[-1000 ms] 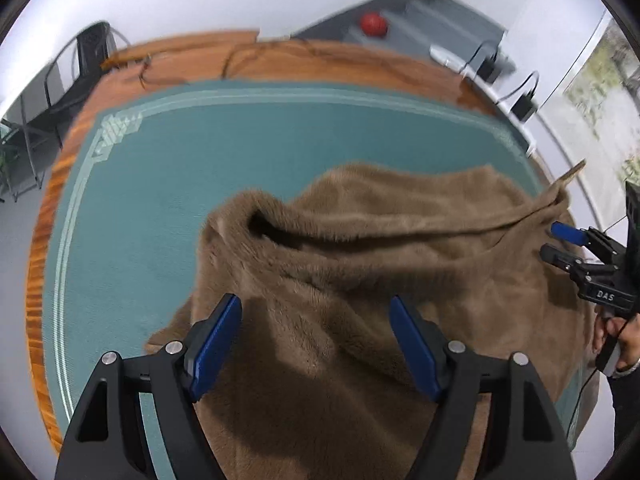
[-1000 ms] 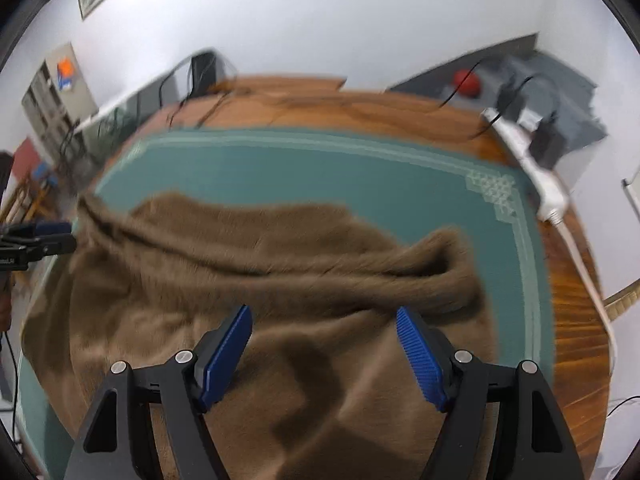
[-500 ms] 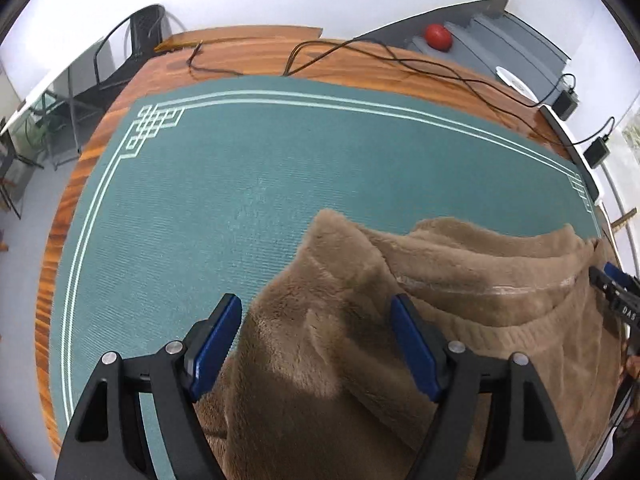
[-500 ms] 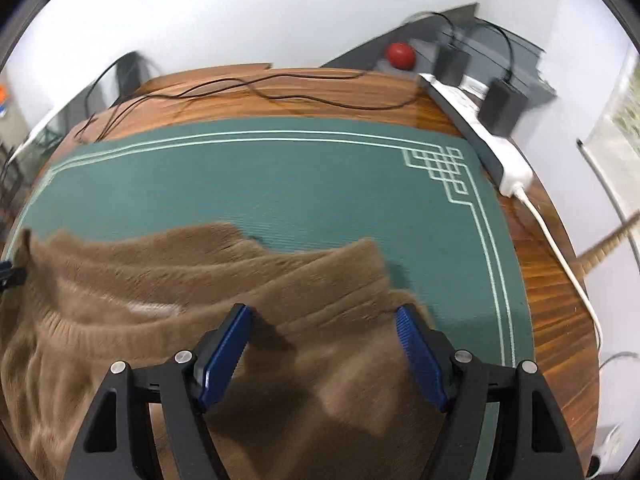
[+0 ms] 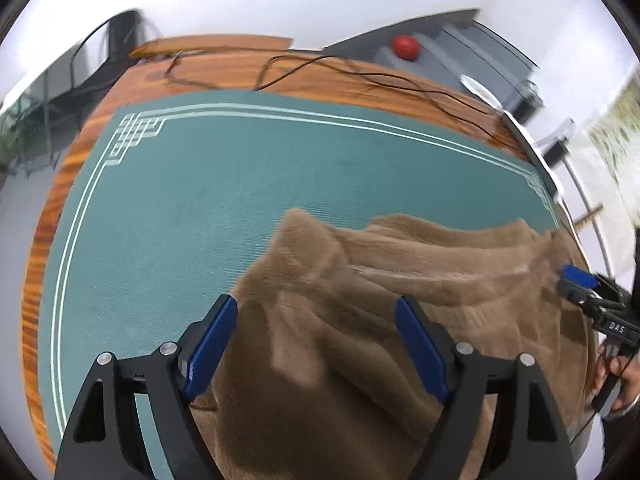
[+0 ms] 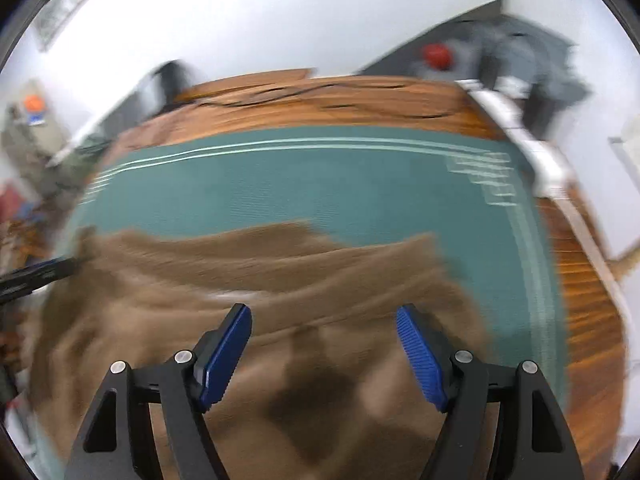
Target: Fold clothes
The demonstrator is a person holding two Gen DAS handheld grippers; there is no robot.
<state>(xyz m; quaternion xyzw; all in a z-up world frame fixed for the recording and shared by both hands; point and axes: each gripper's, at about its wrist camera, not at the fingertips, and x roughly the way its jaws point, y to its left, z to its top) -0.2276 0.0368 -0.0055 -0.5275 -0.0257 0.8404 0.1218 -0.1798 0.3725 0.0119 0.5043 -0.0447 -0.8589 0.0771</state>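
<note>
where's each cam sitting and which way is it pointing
Left wrist: on the left gripper, angled down over the brown garment on the green mat; its own open fingers show, plus the right gripper and the hand holding it.
Right wrist: on the right gripper, angled down likewise, blurred; open fingers, the left gripper at the left edge.
Both share garment, mat, wooden table, red ball.

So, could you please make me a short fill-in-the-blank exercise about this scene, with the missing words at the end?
1. The fuzzy garment lying on the table is ____ in colour.
2. The mat under the garment is ____ with pale border lines.
3. The pads of the left gripper are ____ in colour.
4. The jaws of the right gripper stand ____, with nothing pinched between them.

Missing words: brown; green; blue; open
</note>
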